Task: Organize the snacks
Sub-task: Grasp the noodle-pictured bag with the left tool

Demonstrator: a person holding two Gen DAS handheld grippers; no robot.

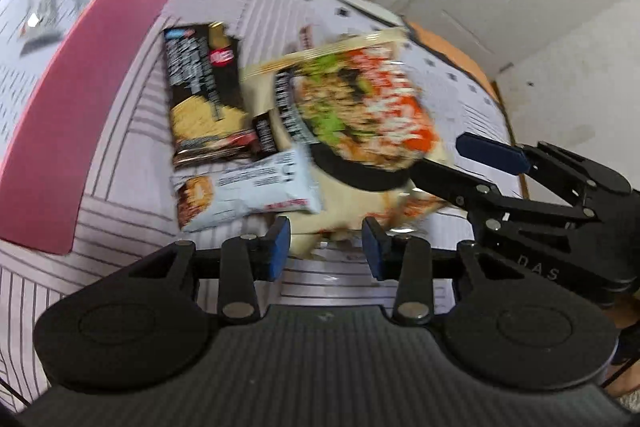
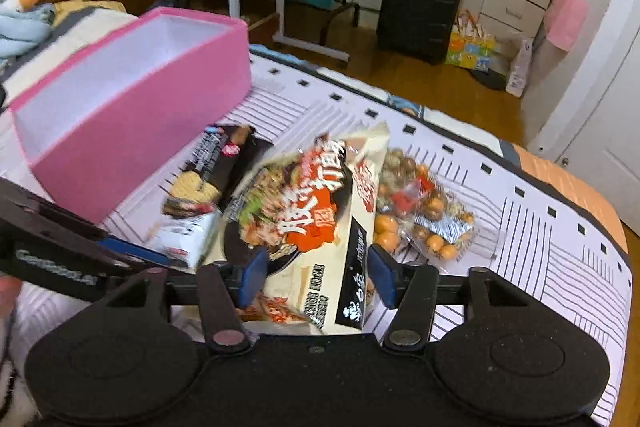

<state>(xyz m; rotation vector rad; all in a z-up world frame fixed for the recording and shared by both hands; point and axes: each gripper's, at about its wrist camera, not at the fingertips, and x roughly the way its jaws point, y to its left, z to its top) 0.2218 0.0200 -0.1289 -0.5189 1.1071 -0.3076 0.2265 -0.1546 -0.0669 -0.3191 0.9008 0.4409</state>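
A large cream noodle packet (image 2: 316, 227) with an orange label lies between the wide-apart fingers of my right gripper (image 2: 316, 277), tilted up off the bed; it shows blurred in the left wrist view (image 1: 360, 107). A black noodle packet (image 1: 204, 99) and a small white packet (image 1: 248, 187) lie beside it. My left gripper (image 1: 326, 247) is open, just short of the white packet. My right gripper (image 1: 460, 163) shows at right, holding that packet's edge. A pink box (image 2: 132, 99) stands open at left.
A clear bag of orange and brown sweets (image 2: 424, 215) lies right of the large packet. All rest on a striped bed cover (image 2: 540, 267). Beyond the bed are a wooden floor, a black suitcase (image 2: 420, 3) and white cupboard doors.
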